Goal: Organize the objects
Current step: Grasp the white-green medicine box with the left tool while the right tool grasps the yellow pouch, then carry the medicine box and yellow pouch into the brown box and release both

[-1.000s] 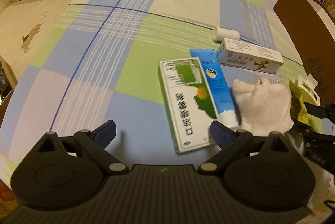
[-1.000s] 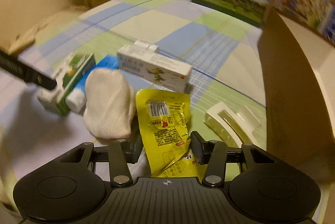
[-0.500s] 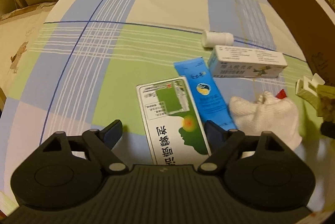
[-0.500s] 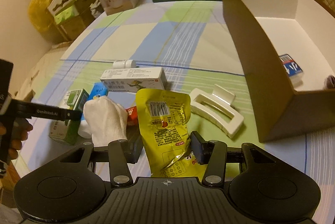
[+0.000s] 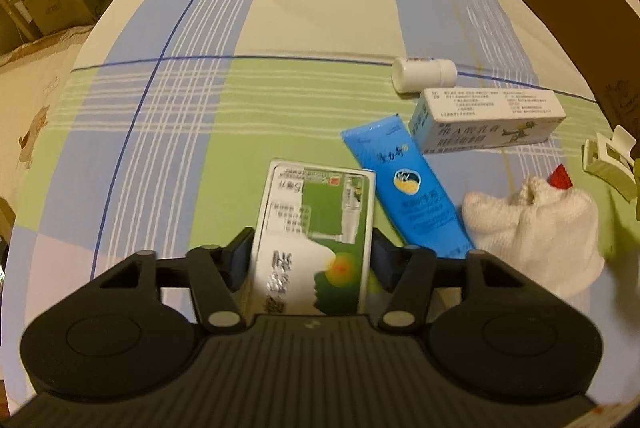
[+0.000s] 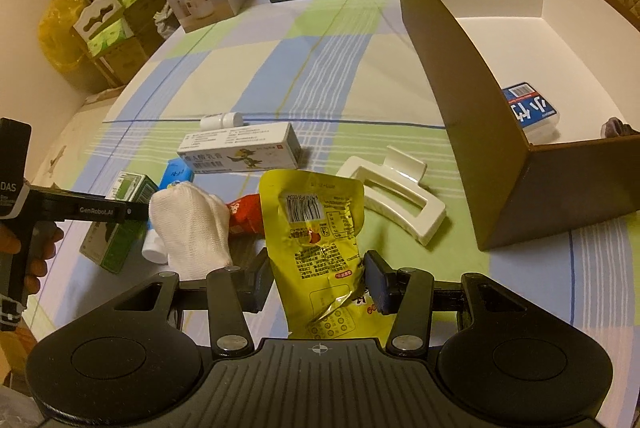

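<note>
Cardboard carton (image 5: pixel 316 228), green/white, light and stiff, lying at 6 o'clock on cloth w/ left gripper (image 5: pixel 306 260) just closing, pads against its long sides; best squeezed gently there. Foil pouch (image 6: pixel 320 240), limp, slippery, clamped low in right gripper (image 6: pixel 316 282). Brown box (image 6: pixel 460 75) at 2 o'clock: blue pack (image 6: pixel 530 113), dark item at its edge, otherwise bare.

left claw (image 5: pixel 312 260) now round green box (image 5: pixel 316 228)

The right gripper (image 6: pixel 316 280) holds a yellow snack bag (image 6: pixel 320 240) between its two pads. Just right of the bag lies a white hair clip (image 6: pixel 394 193). Just left of the bag sit a white cloth (image 6: pixel 190 224) and a red packet (image 6: pixel 244 214). Right of the clip stands an open brown box (image 6: pixel 472 99). The left gripper (image 6: pixel 120 211) is far left of the bag, by a green box (image 6: pixel 116 224).
</note>
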The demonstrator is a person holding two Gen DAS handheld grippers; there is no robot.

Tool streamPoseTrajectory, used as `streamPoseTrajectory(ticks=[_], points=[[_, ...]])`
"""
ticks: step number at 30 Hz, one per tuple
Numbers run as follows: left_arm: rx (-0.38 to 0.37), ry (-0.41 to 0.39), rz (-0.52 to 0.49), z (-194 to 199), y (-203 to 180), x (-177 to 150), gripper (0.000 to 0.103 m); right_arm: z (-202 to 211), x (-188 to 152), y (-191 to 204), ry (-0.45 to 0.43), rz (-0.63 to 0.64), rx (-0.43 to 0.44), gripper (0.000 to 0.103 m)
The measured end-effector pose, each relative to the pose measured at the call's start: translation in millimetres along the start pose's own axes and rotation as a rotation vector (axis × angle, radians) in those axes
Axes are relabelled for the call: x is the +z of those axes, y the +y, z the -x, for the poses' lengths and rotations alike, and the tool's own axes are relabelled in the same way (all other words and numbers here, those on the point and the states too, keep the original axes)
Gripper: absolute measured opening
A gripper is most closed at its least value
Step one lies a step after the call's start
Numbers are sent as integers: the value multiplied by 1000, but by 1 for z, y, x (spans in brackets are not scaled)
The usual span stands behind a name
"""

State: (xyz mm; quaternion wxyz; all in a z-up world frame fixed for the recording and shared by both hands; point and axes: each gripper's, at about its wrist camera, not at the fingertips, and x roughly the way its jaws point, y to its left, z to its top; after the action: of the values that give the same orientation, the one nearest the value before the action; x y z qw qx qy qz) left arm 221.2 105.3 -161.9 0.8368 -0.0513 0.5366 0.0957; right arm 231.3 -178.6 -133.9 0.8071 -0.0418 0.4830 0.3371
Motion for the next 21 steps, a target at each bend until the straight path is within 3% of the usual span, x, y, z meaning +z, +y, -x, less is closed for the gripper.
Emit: streamPoseTrajectory(ticks=[9,21], points=[[19,-1,16,14,5,-14,51,6,-2,-2,6,-21,10,45],[-17,-68,-6,83,-13,-15,51,36,2,7,-20,1,97,45]])
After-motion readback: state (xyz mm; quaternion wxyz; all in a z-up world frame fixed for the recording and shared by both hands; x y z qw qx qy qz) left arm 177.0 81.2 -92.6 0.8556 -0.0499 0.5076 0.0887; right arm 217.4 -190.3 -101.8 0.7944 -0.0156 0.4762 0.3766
